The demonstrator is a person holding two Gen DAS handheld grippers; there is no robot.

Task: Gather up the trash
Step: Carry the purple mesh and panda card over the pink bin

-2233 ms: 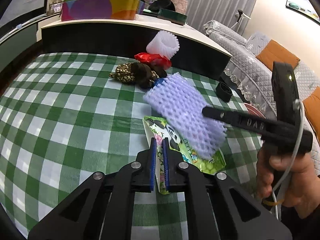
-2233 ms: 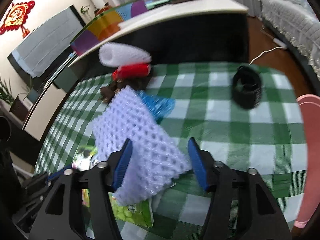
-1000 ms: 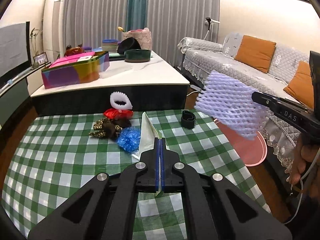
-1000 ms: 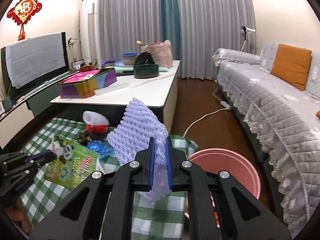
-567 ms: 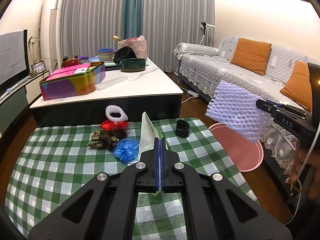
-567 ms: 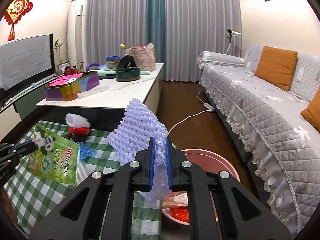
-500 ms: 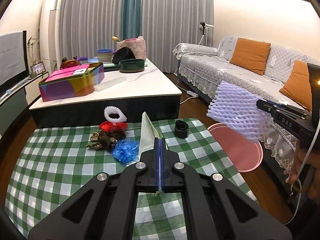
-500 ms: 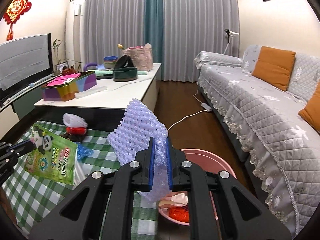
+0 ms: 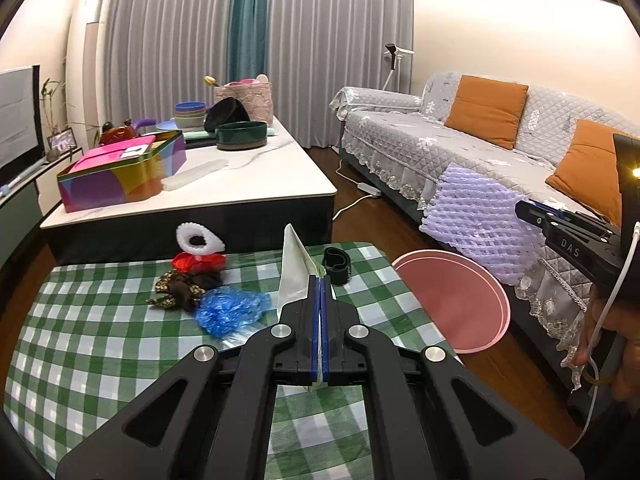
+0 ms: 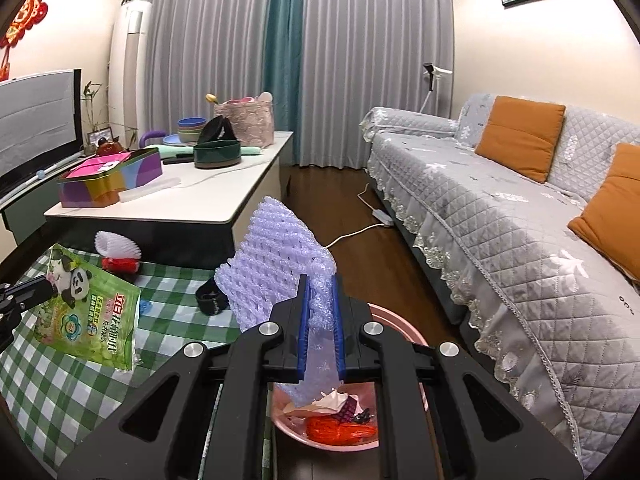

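My right gripper (image 10: 319, 328) is shut on a lilac foam net sleeve (image 10: 276, 268) and holds it above a pink basin (image 10: 404, 330) on the floor; the basin holds orange and paper scraps. The sleeve (image 9: 476, 220) and basin (image 9: 452, 300) also show in the left wrist view. My left gripper (image 9: 319, 328) is shut on a green panda snack packet (image 10: 86, 312), seen edge-on (image 9: 294, 272) in its own view, above the green checked table (image 9: 100, 352).
On the table lie a blue plastic wrap (image 9: 230, 308), a brown patterned scrap (image 9: 180, 286), a red wrapper (image 9: 198, 262), a white foam net (image 9: 198, 240) and a black band (image 9: 338, 264). A white-topped coffee table (image 9: 248, 188) stands behind, a grey sofa (image 9: 480, 148) at right.
Both grippers lifted their items off the table. The right one carried the foam sleeve rightward over the pink basin and its jaws have eased slightly apart. The left holds the packet raised.
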